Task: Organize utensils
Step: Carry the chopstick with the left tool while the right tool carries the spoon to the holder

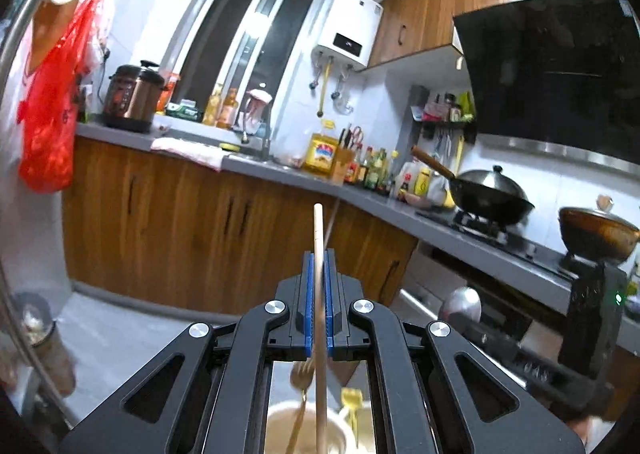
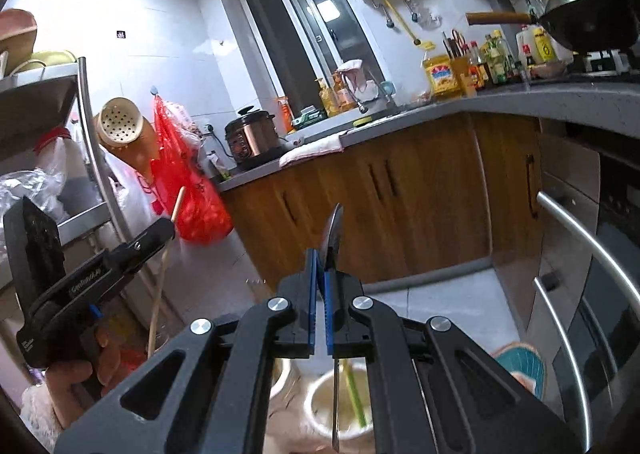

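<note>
Chopstick [image 1: 318,254] clamped in left hand-held gripper [image 1: 319,258].

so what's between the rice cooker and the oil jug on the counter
The window sill bottles, a pink cloth and the sink tap, in the left wrist view.

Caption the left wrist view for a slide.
Left gripper shut on a wooden chopstick, raised in front of the kitchen counter.

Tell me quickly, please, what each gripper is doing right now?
Left gripper: closed on a wooden chopstick, held upright.
Right gripper: closed on a metal spoon, bowl end up.
</note>
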`<action>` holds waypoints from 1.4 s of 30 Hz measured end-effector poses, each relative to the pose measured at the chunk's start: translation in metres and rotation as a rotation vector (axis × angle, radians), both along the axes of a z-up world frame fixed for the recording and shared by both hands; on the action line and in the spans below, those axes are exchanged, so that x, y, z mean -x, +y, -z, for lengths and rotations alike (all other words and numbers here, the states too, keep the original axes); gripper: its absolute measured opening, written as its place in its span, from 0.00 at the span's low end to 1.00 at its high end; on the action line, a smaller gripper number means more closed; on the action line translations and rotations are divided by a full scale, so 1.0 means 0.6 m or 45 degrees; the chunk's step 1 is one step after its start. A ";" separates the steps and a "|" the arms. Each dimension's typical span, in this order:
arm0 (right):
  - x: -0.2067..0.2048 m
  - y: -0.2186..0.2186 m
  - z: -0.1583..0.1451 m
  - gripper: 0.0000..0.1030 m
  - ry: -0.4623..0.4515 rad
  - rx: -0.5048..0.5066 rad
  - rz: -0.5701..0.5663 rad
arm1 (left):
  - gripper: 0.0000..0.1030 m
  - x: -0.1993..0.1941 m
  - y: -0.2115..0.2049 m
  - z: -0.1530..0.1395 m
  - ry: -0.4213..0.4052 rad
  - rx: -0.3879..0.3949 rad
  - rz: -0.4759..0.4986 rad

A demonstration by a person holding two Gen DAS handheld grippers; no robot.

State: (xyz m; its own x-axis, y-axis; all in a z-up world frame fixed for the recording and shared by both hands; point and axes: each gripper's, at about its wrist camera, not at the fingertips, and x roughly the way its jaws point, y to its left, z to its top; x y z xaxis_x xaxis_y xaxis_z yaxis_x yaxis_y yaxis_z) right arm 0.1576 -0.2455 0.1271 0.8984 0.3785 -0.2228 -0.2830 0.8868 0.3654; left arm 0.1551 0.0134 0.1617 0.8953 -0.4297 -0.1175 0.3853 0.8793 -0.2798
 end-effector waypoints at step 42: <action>-0.029 0.008 0.127 0.03 0.142 0.056 -0.070 | 0.05 0.010 -0.025 0.157 0.209 -0.375 0.061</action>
State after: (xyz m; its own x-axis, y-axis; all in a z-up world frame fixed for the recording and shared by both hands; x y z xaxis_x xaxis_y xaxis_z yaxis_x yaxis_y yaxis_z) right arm 0.1751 -0.2405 0.0509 0.8454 0.4139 -0.3374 -0.2914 0.8870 0.3582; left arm 0.1493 -0.0015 0.0676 0.8340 -0.3967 -0.3836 0.3987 0.9137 -0.0780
